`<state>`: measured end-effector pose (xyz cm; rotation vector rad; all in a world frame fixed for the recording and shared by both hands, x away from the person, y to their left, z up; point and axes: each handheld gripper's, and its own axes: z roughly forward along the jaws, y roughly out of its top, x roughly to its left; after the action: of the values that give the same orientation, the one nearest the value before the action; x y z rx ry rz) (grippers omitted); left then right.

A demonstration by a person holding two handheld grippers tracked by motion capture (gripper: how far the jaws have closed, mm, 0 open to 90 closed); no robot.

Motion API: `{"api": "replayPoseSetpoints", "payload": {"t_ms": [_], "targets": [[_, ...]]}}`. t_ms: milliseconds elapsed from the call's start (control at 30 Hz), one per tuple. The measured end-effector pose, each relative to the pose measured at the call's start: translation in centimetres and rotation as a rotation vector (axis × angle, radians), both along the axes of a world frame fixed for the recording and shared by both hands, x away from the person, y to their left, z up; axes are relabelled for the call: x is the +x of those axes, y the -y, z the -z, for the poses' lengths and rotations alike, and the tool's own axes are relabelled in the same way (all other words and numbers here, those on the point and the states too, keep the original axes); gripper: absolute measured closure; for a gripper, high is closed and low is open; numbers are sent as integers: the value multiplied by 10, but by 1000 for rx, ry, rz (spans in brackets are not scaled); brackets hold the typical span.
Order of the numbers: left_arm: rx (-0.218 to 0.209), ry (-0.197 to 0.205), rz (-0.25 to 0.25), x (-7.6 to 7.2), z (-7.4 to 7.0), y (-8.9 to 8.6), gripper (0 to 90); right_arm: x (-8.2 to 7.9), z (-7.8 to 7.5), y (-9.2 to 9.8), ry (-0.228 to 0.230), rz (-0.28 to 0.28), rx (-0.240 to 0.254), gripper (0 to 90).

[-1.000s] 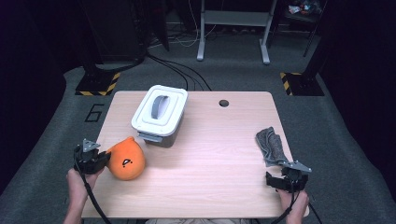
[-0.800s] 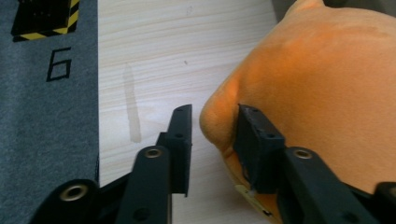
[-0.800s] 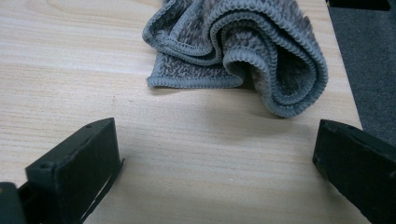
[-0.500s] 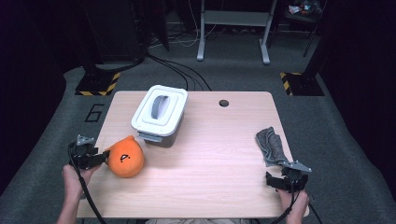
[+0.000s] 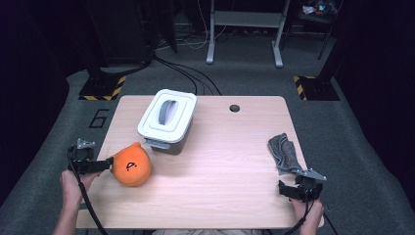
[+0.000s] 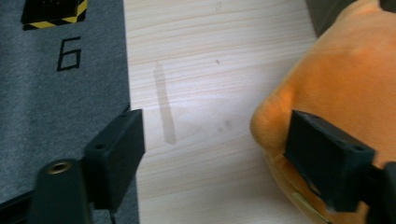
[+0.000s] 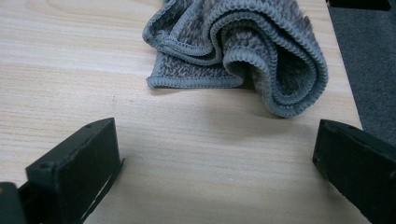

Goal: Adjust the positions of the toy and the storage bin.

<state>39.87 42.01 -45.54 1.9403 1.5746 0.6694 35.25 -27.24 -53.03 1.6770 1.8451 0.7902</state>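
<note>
high view. wooden table, with the white lidded bin as the landmark, standing toward the table's far left. orange plush toy lies just in front of the bin and a little to its left, near the table's left edge. left gripper sits at the toy's left side, its tips at the plush. grey folded cloth lies well to the right of the bin, by the table's right edge. right gripper rests just in front of the cloth, well apart from the bin.

left gripper view. left gripper: jaws spread wide, having just been opening. one jaw stands over the table's edge beside the grey floor; the other lies against the side of the orange plush toy, no pinch on it. bare wood shows between the two jaws.

right gripper view. right gripper: jaws spread wide, nothing between them but table top. grey folded cloth lies ahead of the tips, apart from both, bunched in loose rolls near the table's edge.
</note>
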Motion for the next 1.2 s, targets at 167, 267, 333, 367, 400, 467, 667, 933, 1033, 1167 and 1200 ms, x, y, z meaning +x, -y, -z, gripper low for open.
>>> {"api": "replayPoseSetpoints", "payload": {"t_ms": [167, 267, 333, 367, 400, 467, 667, 933, 1033, 1167, 1200], "targets": [[-1, 17, -37, 0, -6, -6, 112, 0, 0, 0, 0, 1, 0, 0], [-4, 41, -39, -1, -12, -6, 92, 0, 0, 0, 0, 0, 0, 0], [-18, 56, -35, -2, -18, -4, 80, 0, 0, 0, 0, 0, 0, 0], [-27, 70, -31, -2, -21, -3, 80, 0, 0, 0, 0, 0, 0, 0], [-33, 75, -22, -2, -23, -2, 80, 0, 0, 0, 0, 0, 0, 0], [-49, 95, -7, 0, -27, 2, 77, 0, 0, 0, 1, 0, -1, 0], [-90, 129, 50, 6, -37, 17, 62, 0, 0, 0, 1, 0, -1, 0], [-123, 151, 124, 18, -49, 36, 46, 0, 0, 0, 1, 0, -1, 0], [-138, 160, 152, 24, -53, 43, 45, 0, 0, 0, 1, 0, 0, 0], [-134, 168, 175, 32, -59, 52, 38, 0, 0, 0, 1, 0, 0, 0], [-134, 166, 185, 34, -60, 54, 36, 0, 0, 0, -2, 0, -1, 0]]}}
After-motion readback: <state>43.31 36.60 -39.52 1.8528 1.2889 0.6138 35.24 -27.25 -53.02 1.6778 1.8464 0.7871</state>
